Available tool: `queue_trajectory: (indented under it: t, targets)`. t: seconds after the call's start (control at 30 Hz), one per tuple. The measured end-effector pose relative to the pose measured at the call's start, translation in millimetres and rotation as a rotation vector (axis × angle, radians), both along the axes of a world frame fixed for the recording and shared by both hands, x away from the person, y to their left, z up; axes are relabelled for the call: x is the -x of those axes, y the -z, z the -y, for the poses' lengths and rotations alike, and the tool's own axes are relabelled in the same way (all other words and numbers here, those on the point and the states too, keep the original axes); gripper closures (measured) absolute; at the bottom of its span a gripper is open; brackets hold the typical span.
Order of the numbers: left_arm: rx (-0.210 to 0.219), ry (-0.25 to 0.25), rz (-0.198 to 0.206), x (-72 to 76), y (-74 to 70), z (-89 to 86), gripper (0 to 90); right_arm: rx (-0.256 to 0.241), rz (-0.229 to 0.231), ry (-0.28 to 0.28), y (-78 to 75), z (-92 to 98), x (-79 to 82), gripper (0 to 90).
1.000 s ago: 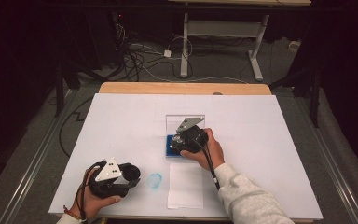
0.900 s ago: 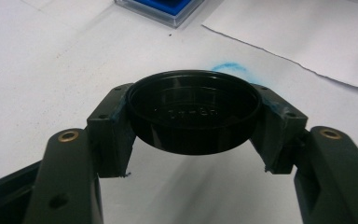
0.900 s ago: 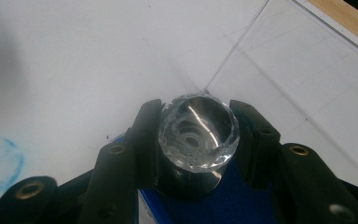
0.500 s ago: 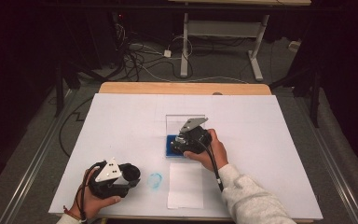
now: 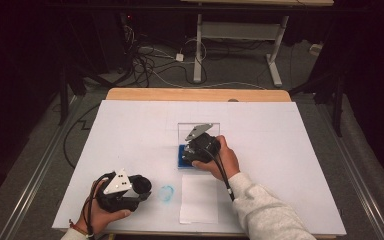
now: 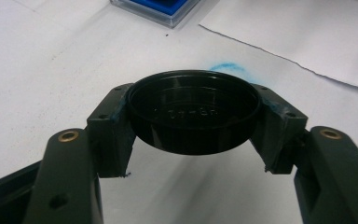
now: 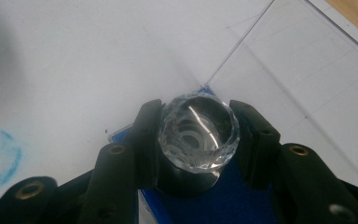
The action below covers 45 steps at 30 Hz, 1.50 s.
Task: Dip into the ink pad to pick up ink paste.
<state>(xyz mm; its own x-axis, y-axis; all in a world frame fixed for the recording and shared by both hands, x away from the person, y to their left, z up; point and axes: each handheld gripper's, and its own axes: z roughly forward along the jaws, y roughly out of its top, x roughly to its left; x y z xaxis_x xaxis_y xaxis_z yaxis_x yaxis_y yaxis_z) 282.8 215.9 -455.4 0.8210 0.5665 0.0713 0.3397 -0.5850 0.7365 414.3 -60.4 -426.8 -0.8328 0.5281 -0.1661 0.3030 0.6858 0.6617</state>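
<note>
A: Taking the blue ink pad (image 5: pixel 186 155) as the fixed mark, where does the right gripper (image 5: pixel 198 148) stand?

B: Right over the pad, in the person's right hand (image 5: pixel 223 159). In the right gripper view its jaws are closed on a faceted clear knob (image 7: pixel 199 131) with a dark body below it, hanging above the blue surface (image 7: pixel 223 200). The pad's clear lid (image 7: pixel 303 88) stands open on the far side of the pad.

A: And the left gripper (image 5: pixel 125 189)?

B: Well apart from the pad, nearer the person and to the left, held in the left hand (image 5: pixel 100 212). The left gripper view shows its jaws clamped on a round black cap (image 6: pixel 193 109), gripped at both sides and raised off the white table cover (image 5: pixel 290 145).

A: What lies between them?

B: A blue ring-shaped smudge (image 5: pixel 167 193) on the cover, just beside the left gripper on the pad's near side. A sheet of white paper (image 5: pixel 199 198) lies directly on the near side of the pad, its edge close to the smudge.
</note>
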Motion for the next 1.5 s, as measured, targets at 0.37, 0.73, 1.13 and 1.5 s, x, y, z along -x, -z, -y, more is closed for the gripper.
queue_trajectory:
  t: [0.37, 0.73, 1.13, 1.5]
  targets:
    - [0.002, 0.004, -0.004, -0.4, -0.2, 2.0, 36.7, 0.011, -0.01, 0.003, -0.8, -1.5, -2.3, 57.0]
    - [0.008, -0.003, -0.003, -1.6, -0.8, -0.4, 36.7, -0.022, -0.017, 0.046, -9.6, 9.1, -4.9, 57.0]
    - [0.003, -0.003, -0.003, -1.9, -0.8, 0.7, 36.7, -0.097, 0.01, 0.094, -40.8, 47.9, -2.5, 56.9]
    - [0.009, -0.003, -0.007, -1.9, -1.3, 0.4, 36.7, -0.133, 0.069, 0.085, -86.9, 63.6, 8.2, 56.9]
